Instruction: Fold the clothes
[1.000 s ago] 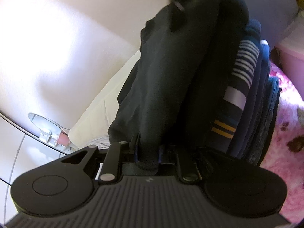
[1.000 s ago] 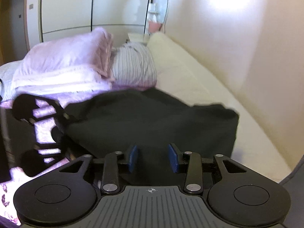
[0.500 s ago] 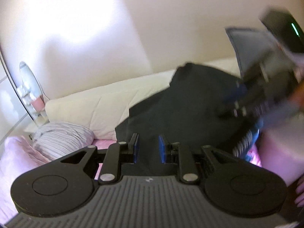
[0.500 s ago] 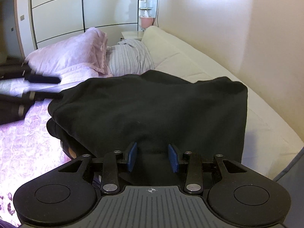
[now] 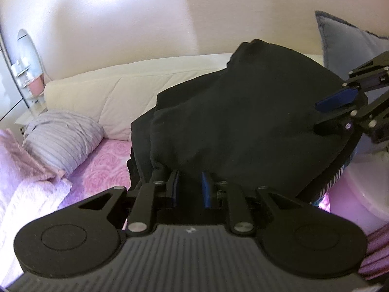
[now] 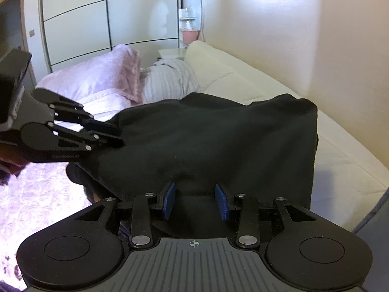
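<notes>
A: Where is the soft black folded garment (image 5: 243, 121)?
B: Atop the clothes pile on the pink bed (image 5: 102, 165).
A: The tongs?
B: Left gripper (image 5: 189, 189) and right gripper (image 6: 195, 200) each seem clamped on its near edge, probably to place it squarely.

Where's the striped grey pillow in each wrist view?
Left wrist: striped grey pillow at left, below the cream headboard.
Right wrist: pillow upper centre, behind the black garment.
Shared landmark: pink box on the mirror shelf.
</notes>
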Motion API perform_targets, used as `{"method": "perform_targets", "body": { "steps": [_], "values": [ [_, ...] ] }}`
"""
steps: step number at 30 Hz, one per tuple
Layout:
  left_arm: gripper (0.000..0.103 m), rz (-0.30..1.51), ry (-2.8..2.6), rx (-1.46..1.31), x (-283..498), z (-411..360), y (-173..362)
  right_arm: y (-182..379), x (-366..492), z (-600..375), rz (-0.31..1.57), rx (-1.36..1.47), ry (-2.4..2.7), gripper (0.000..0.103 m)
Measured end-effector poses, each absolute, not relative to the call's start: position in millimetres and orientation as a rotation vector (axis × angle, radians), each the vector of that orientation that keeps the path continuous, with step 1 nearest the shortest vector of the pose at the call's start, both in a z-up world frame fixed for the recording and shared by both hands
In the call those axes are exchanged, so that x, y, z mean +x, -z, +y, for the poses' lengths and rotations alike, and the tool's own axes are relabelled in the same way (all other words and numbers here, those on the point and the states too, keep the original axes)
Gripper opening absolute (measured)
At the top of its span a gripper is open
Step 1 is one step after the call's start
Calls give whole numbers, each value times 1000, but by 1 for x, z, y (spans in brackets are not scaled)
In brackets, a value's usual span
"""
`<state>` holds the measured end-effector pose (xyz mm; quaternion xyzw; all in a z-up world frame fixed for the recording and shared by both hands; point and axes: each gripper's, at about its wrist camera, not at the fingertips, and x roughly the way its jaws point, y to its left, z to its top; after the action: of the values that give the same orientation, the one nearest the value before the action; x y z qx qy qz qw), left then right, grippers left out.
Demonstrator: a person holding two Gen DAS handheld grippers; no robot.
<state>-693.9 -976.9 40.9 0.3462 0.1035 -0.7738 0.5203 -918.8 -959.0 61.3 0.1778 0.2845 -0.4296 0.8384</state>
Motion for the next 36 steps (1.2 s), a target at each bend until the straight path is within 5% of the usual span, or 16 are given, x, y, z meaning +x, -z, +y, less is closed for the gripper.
{"method": "perform_targets", "body": {
  "steps": [36],
  "values": [
    [16,121,1807,773,-707,-945,-61,-83,-948,-955,497,424,1024,39]
  ]
}}
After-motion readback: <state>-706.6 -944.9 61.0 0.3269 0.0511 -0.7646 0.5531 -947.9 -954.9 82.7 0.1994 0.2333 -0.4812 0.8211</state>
